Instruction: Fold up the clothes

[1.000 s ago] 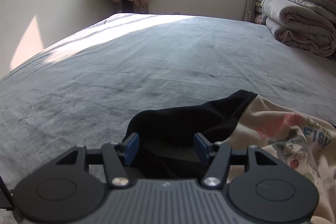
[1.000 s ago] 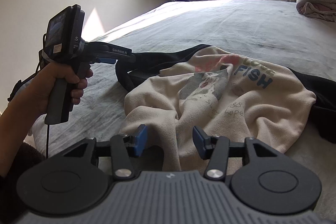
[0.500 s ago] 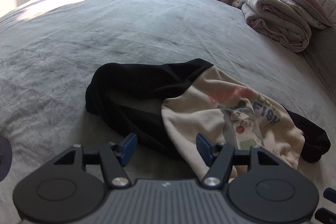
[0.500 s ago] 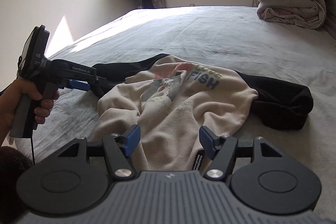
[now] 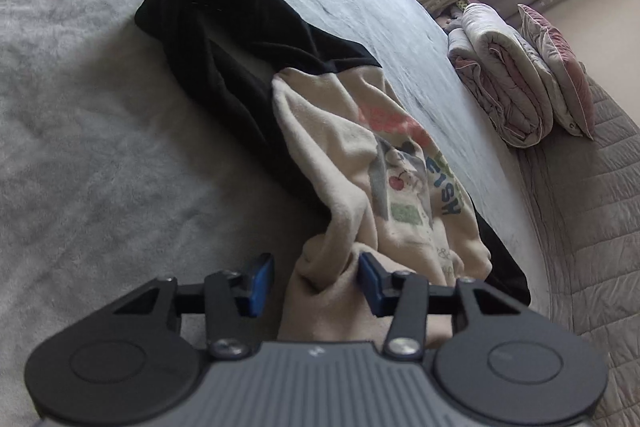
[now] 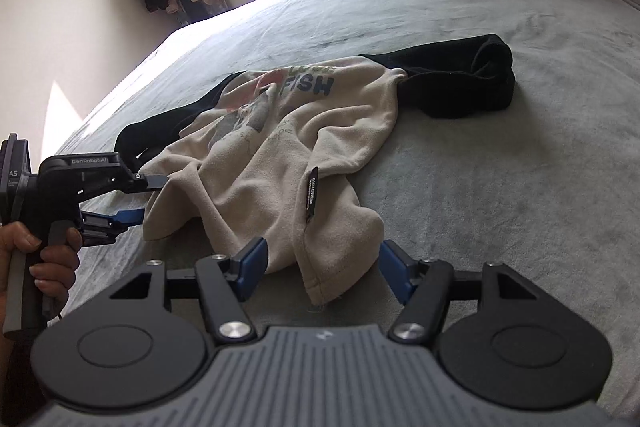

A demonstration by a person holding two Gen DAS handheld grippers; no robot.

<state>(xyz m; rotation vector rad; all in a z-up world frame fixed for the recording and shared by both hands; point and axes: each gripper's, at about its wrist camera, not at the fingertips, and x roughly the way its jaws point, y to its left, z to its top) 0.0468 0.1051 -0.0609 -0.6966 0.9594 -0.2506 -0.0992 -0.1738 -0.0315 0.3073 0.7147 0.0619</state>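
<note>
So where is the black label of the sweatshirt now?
In the right wrist view the black label stands out from the cream sweatshirt near its hem, just beyond the right tool, on the grey bed.

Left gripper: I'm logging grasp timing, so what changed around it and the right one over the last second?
The left gripper swung from the black sleeve to the cream sweatshirt's near edge; its jaws are closing around a fold, not yet pinching. The right gripper moved along the near hem, which now lies between its open jaws. The sweatshirt stayed crumpled on the grey bed; nothing lifted.
</note>
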